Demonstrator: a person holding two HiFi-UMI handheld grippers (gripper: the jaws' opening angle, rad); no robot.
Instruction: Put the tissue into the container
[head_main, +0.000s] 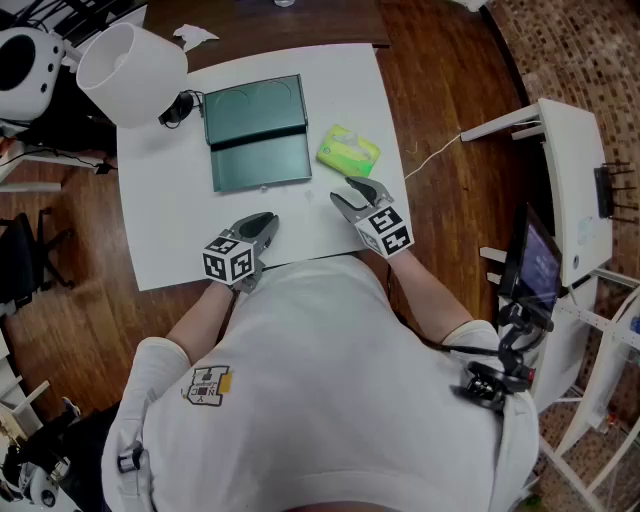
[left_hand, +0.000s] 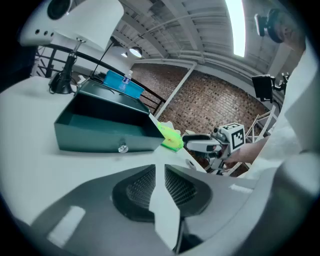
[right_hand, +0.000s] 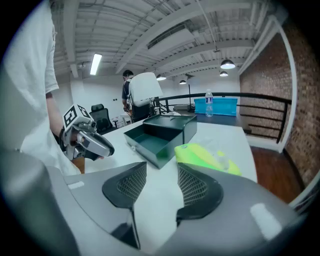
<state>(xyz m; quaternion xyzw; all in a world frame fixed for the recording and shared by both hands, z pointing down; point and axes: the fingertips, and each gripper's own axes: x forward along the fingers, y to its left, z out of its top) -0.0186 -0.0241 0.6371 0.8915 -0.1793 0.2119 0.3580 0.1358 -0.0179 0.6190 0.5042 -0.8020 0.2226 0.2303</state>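
A lime-green tissue pack (head_main: 348, 150) lies on the white table (head_main: 160, 220), just right of the dark green container (head_main: 258, 135), whose drawer stands pulled out and empty. My right gripper (head_main: 352, 192) sits a little short of the pack, open, with only table between its jaws; in the right gripper view the pack (right_hand: 207, 157) shows just past the right finger, and the container (right_hand: 160, 135) lies beyond. My left gripper (head_main: 260, 226) rests near the table's front edge, its jaws shut to a thin slit on nothing. The left gripper view shows the container (left_hand: 100, 130) and the pack (left_hand: 170, 137).
A white lamp shade (head_main: 130, 70) stands at the back left of the table beside a black base (head_main: 178, 108). A crumpled white scrap (head_main: 195, 37) lies on the brown desk behind. A white stand with a screen (head_main: 560, 200) is to the right. Wooden floor surrounds the table.
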